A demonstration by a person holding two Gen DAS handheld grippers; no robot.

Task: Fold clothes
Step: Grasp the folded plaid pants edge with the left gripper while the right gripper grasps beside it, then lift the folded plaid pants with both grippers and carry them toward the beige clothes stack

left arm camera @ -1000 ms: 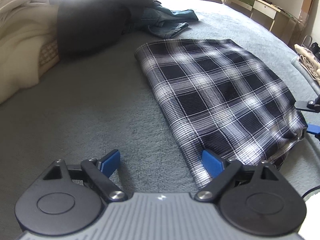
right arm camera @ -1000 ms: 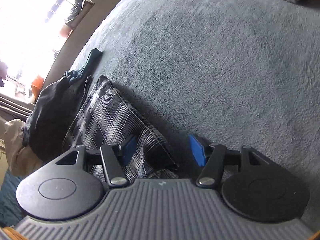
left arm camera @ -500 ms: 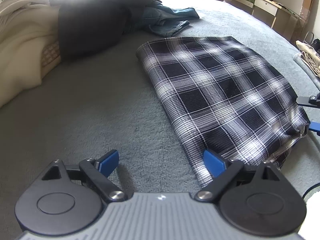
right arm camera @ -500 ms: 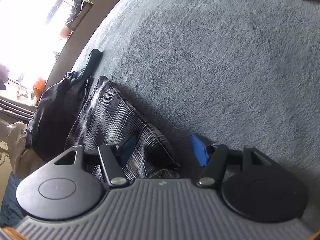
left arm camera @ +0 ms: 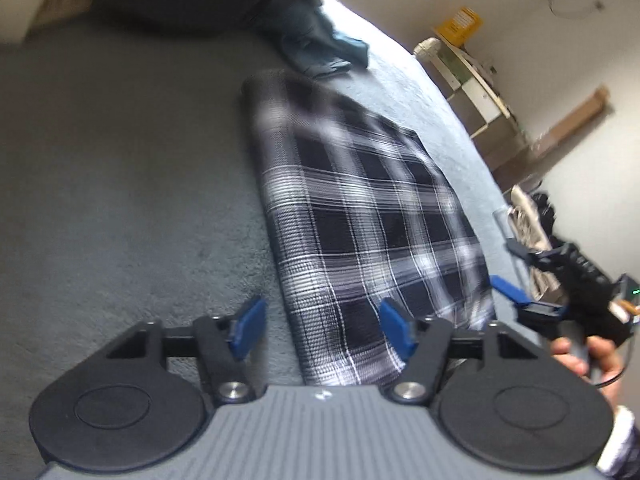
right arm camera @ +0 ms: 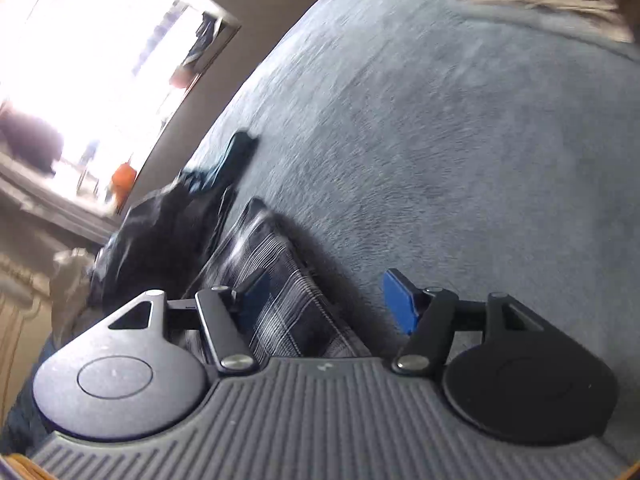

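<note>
Plaid cloth (left arm camera: 372, 216) lies on the bed (left arm camera: 120, 184), twelve o'clock of the left gripper (left arm camera: 322, 326) — jaws closing astride its near corner, not yet pinching; right gripper (right arm camera: 328, 300) half-open, holding nothing. Pinch both near corners evenly.

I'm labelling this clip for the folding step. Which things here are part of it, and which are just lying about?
In the job: plaid garment; left gripper, jaws closing astride its near edge; right gripper at its corner.

Lying about: dark clothes pile; teal garment; shelf.
</note>
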